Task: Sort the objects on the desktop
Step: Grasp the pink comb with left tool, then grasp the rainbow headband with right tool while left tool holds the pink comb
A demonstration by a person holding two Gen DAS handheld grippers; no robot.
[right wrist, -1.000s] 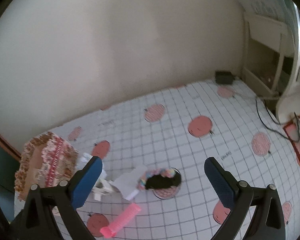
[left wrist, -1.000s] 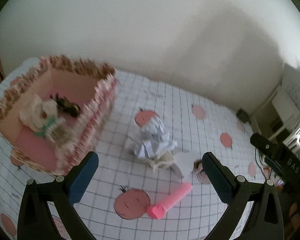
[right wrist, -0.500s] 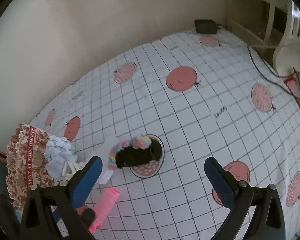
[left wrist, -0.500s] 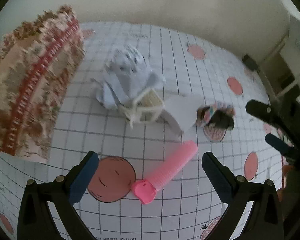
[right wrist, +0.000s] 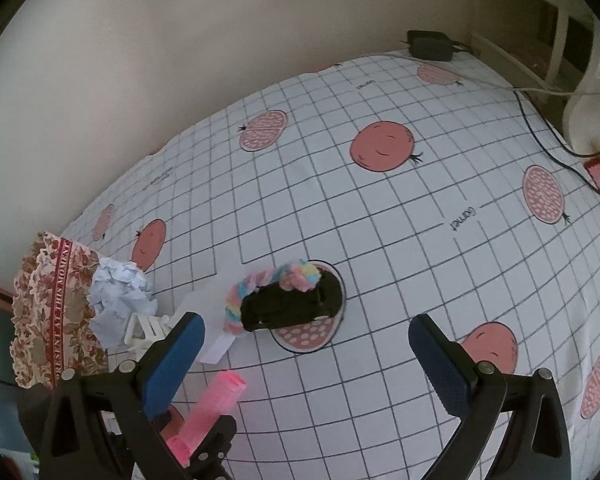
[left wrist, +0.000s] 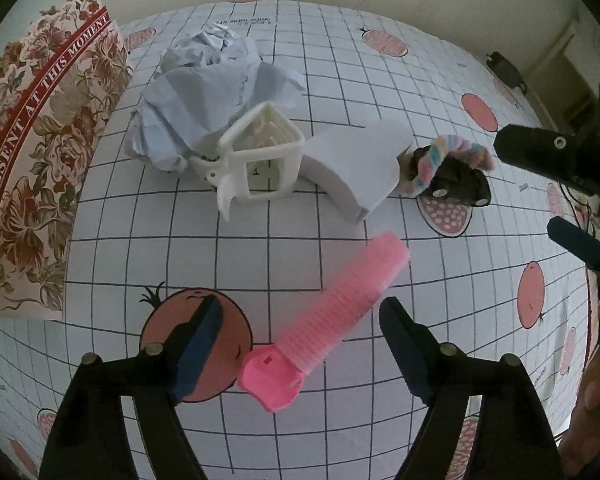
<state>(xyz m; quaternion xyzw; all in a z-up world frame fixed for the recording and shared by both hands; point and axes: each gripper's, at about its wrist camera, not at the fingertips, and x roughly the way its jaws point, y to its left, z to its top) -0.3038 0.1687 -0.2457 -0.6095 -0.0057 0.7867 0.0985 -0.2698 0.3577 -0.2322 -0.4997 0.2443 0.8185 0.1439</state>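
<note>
The left gripper (left wrist: 300,344) hangs low over the bench (left wrist: 260,264), fingers apart on either side of the one pink hair roller (left wrist: 340,308), which lies nearest of the loose things and well clear of the floral box (left wrist: 40,160). The roller looks light and stiff, its ribbed barrel likely offering grip, so the middle of the barrel seems the place to take it rather than the flat cap. Beyond the roller lie one crumpled paper ball (left wrist: 204,92), one white plastic frame (left wrist: 256,160), one white card (left wrist: 360,164) and one black clip with a pastel scrunchie (right wrist: 288,300). The right gripper (right wrist: 308,360) hovers above that clip, fingers wide apart, holding nothing.
</note>
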